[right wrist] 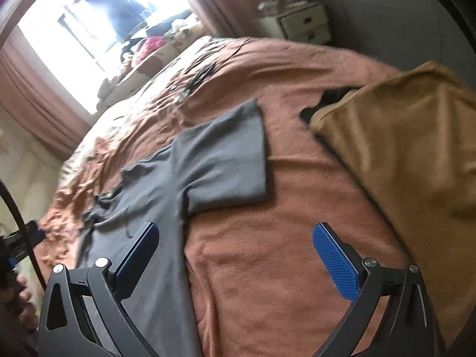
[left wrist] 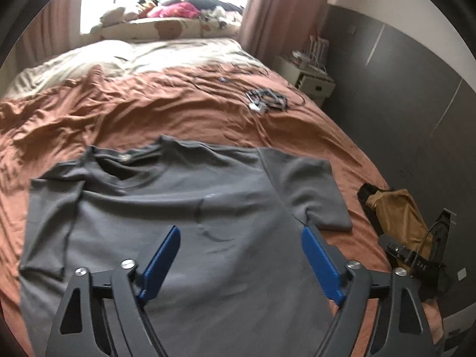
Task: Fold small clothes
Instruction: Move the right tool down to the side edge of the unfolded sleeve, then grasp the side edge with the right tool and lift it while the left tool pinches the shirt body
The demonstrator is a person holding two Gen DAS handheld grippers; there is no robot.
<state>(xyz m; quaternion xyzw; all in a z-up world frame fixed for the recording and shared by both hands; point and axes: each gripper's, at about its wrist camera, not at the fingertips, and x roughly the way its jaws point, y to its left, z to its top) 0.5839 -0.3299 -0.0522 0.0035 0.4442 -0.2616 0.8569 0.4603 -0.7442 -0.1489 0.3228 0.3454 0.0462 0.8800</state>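
A grey short-sleeved cotton T-shirt (left wrist: 166, 208) is lying flat near the front edge of a bed with a rumpled orange sheet (left wrist: 178, 104). The left gripper (left wrist: 241, 235) is hanging wide open above it, holding nothing. The right gripper (right wrist: 235, 235) is gaping empty too. A tan folded cloth (right wrist: 401, 148), maybe trousers, is sitting by the bed's right edge.
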